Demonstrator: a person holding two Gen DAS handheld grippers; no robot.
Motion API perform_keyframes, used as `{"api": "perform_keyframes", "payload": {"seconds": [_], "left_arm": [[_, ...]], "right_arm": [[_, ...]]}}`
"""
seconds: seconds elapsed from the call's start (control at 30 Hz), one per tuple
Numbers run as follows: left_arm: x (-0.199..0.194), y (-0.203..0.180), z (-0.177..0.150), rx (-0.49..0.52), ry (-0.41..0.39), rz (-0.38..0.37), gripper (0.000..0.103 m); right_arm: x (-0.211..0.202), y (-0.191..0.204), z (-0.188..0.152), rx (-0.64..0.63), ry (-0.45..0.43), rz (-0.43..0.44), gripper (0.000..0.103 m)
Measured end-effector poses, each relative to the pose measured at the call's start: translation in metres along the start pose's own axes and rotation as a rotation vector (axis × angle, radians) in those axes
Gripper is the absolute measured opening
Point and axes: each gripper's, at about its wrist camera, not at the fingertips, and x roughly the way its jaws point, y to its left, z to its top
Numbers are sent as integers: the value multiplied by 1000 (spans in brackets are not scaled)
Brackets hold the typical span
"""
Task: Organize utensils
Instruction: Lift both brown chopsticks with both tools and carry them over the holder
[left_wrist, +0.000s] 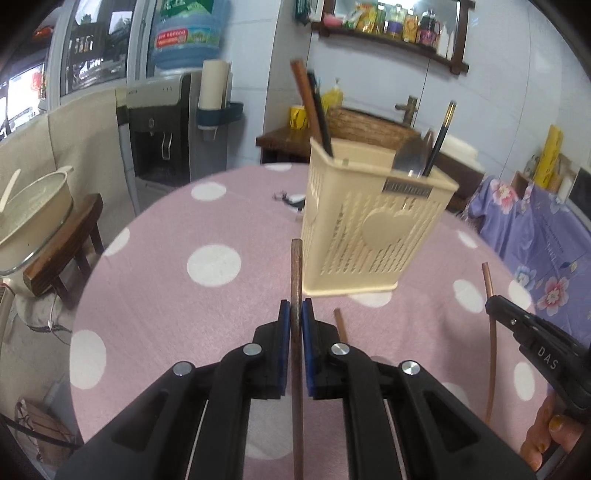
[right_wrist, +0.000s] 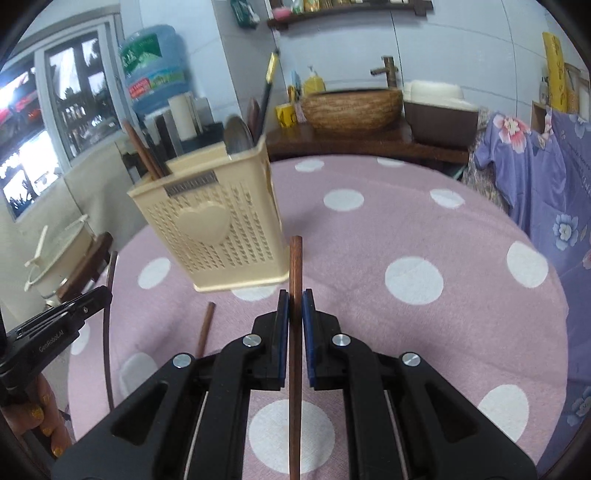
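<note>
A cream perforated utensil basket (left_wrist: 373, 225) with a heart on its front stands on the pink dotted tablecloth (left_wrist: 184, 295); it also shows in the right wrist view (right_wrist: 218, 236). It holds brown and black chopsticks and a metal spoon (left_wrist: 410, 157). My left gripper (left_wrist: 295, 314) is shut on a brown chopstick (left_wrist: 296, 273), its tip just in front of the basket. My right gripper (right_wrist: 294, 306) is shut on another brown chopstick (right_wrist: 295, 266), right of the basket's base. A third brown chopstick (left_wrist: 340, 325) lies on the cloth between them, and shows in the right wrist view (right_wrist: 206, 328).
A wooden stool with a cream pot (left_wrist: 33, 206) stands left of the table. A water dispenser (left_wrist: 166, 122) and a sink counter with a wooden basin (right_wrist: 351, 107) are behind. A purple flowered cloth (right_wrist: 546, 177) covers furniture at the right.
</note>
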Motion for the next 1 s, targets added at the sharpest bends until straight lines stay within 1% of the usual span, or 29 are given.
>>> {"api": "perform_keyframes", "payload": {"seconds": [0.07,0.17,0.33,0.5,0.6,0.73,1.0], "left_arm": [[-16,-1,7,-2,-46,-15,8],[-34,-5,15,8,-94,-25,8],[-50,-7,25,22,-145,-36,8],[-57,-4,32,20,-154,-58,8],[-66,-3,35,24,-175,-66,8],[-70,-3,42,22,-190,-76,8],[-69,-3,49,29,-194,-84,8]], "right_arm": [[-16,1,6,-2,-39,15,8],[-36,4,16,-11,-84,34,8],[-58,12,28,-36,-131,47,8],[-70,20,39,-54,-152,64,8],[-76,23,45,-61,-165,74,8],[-73,30,51,-78,-165,83,8],[-69,39,61,-98,-157,91,8]]}}
